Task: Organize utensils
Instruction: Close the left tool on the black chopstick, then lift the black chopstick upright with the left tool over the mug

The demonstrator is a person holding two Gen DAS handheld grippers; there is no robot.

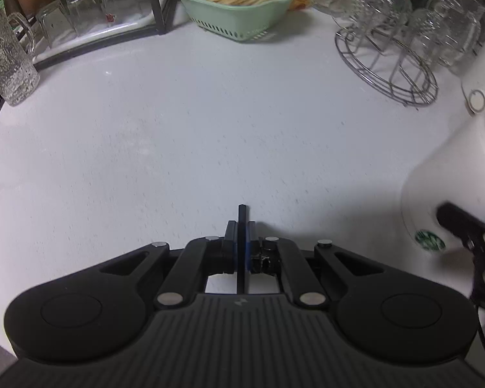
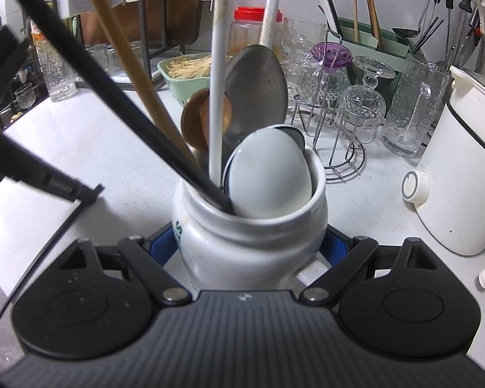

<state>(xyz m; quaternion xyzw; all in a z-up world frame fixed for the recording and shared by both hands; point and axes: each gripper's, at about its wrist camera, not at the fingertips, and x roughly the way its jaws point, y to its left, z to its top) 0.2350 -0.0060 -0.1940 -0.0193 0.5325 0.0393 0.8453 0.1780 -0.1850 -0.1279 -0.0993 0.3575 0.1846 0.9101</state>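
- Right now my left gripper point(image 1: 241, 226) is clamped on a thin black stick point(image 1: 242, 245), probably a chopstick; the pads meet on it with no gap showing.
- From the right wrist view, that stick point(image 2: 48, 245) runs down and away from the left gripper's tip point(image 2: 90, 192), left of the jar, over the counter point(image 2: 97, 148).
- My right gripper point(image 2: 249, 242) is closed around the white jar point(image 2: 242, 245), one blue pad on each side of its belly, holding it steady on the counter.
- Already standing in the jar: a white spoon point(image 2: 268, 177) bowl-up at the front, a grey metal spoon point(image 2: 255, 87) behind it, a brown wooden spoon point(image 2: 197, 119) behind-left of the jar's mouth, plus a white handle point(image 2: 218, 97), a tan stick point(image 2: 126, 51) and a second black stick point(image 2: 113, 90) leaning out to the left.
- So most of the sorting looks done: the jar is nearly full and I see no other loose utensil on the counter around it.
- What's left, as I judge it: carry the held stick over to the jar's mouth, tip it upright and drop it in beside its black twin.
- Behind the jar stand a green basket point(image 2: 184, 80) and a wire glass rack point(image 2: 336, 135); right of the jar sits a white kettle point(image 2: 459, 168). None of these seems part of the job.
- I can't tell how much room remains inside the jar's mouth on the left side.
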